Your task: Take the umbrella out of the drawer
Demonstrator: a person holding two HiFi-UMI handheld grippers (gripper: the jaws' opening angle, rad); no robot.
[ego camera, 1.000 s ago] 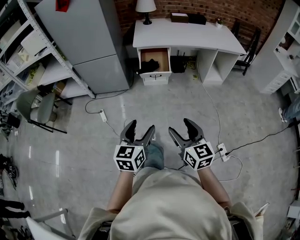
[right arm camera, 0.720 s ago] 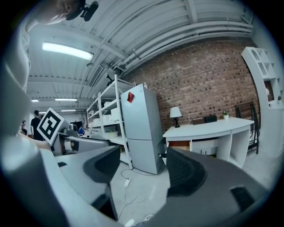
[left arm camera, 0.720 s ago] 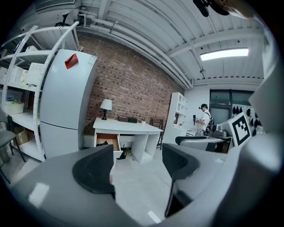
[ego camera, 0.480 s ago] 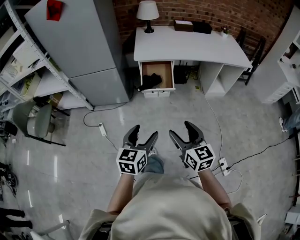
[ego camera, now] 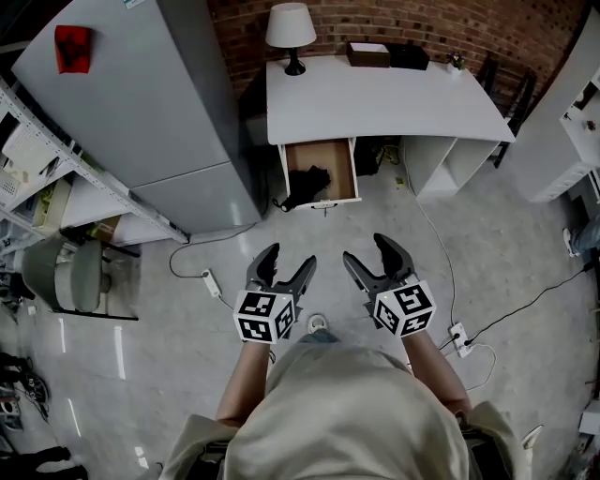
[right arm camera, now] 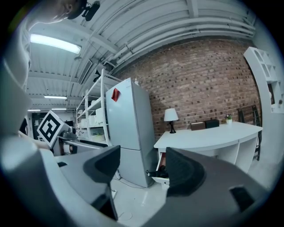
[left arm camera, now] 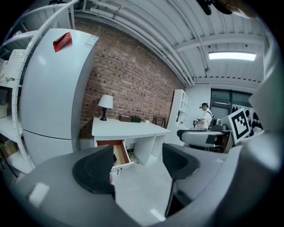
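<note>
Grippers first: my left hand-held gripper (ego camera: pixel 288 260) has its jaws standing well apart, and through them I see only grey floor (ego camera: pixel 328 230). My right hand-held gripper (ego camera: pixel 367 251) matches it, wide open and holding nothing. Both sit side by side, close to the body, pointing ahead just below level. Straight ahead of them, well apart, the white counter (ego camera: pixel 375 94) stands against the brick wall. Its drawer (ego camera: pixel 341 173) is pulled out at the counter's left end, roughly in line with the gap between the two grippers. The umbrella (ego camera: pixel 307 181) is the dark bundle lying inside that drawer, off to its left side. In the right gripper view I catch one black end poking out over the drawer's edge towards the tall grey fridge (ego camera: pixel 141 103). Beyond the drawer, a lamp (ego camera: pixel 289 26) stands on the counter's back left corner. A white power strip (ego camera: pixel 213 284) lies on the floor just left of my left hand-held gripper.
</note>
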